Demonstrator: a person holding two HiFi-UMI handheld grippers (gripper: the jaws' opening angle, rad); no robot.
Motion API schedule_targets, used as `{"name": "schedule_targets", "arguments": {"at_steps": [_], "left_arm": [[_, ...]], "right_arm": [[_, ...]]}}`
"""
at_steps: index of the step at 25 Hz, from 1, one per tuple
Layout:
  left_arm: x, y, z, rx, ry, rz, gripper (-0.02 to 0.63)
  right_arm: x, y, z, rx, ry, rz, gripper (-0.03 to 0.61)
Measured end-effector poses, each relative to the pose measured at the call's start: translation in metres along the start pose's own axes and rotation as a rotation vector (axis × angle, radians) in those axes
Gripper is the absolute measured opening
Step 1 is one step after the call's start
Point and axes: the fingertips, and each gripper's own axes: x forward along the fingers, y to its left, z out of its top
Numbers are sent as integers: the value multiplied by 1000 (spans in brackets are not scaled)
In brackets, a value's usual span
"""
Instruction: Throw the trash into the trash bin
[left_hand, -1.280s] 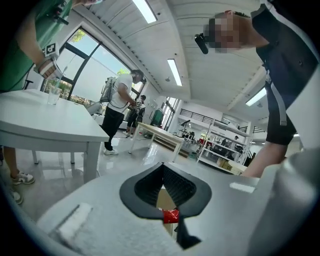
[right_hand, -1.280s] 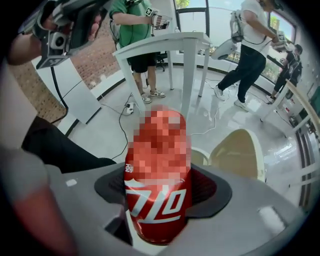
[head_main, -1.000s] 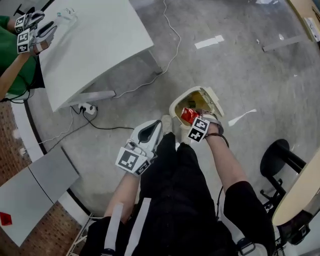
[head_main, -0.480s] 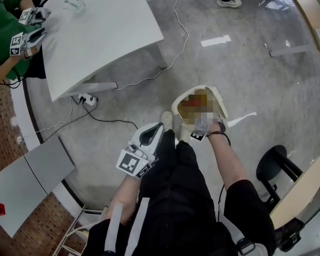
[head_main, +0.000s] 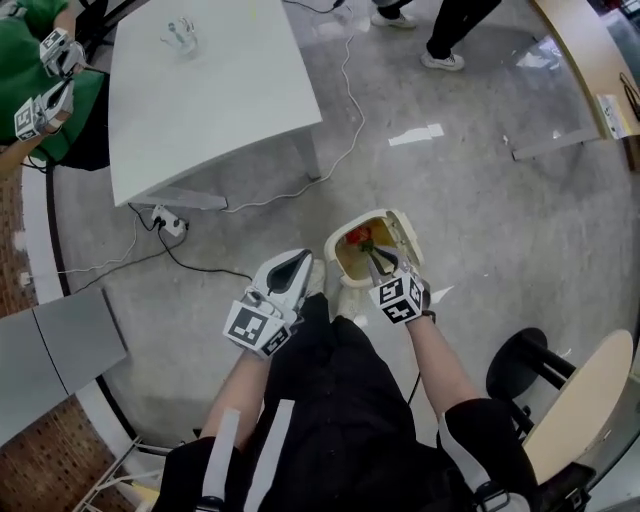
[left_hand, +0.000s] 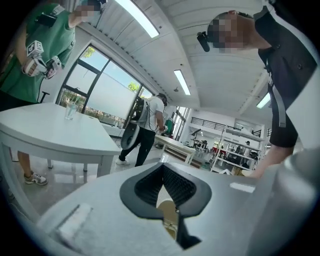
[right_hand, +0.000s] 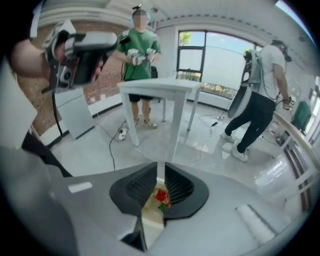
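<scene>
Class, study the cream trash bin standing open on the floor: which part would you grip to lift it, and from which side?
Take the trash bin by its thin rim, coming straight down from above at its left edge. It stands upright, mouth open, so one jaw should fit inside the wall and one outside. The body looks too wide to span.

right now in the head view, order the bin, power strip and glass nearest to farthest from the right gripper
Right gripper, jaws just closing on nothing:
1. Cream plastic trash bin, directly under it.
2. White power strip, on the floor, left.
3. Clear glass, on the white table, far upper left.
</scene>
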Motion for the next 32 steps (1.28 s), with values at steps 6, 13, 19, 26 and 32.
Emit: {"name": "schedule_targets", "arguments": {"at_steps": [6, 13, 19, 26, 32], "left_arm": [[-11, -16, 49, 37, -117, 35, 4], [-36, -29, 105, 67, -269, 57, 5], [-71, -43, 124, 79, -349, 60, 4], [-123, -47, 147, 141, -359, 6, 4], [-167, -24, 149, 132, -380, 16, 3]], "right_arm": [[-98, -30, 83, 201, -378, -83, 6], [-191, -65, 141, 300, -682, -146, 6], [-263, -37, 158, 272, -841, -195, 6], [-285, -2, 172, 336, -893, -241, 6], [-307, 38, 186, 340, -952, -280, 6]]}}
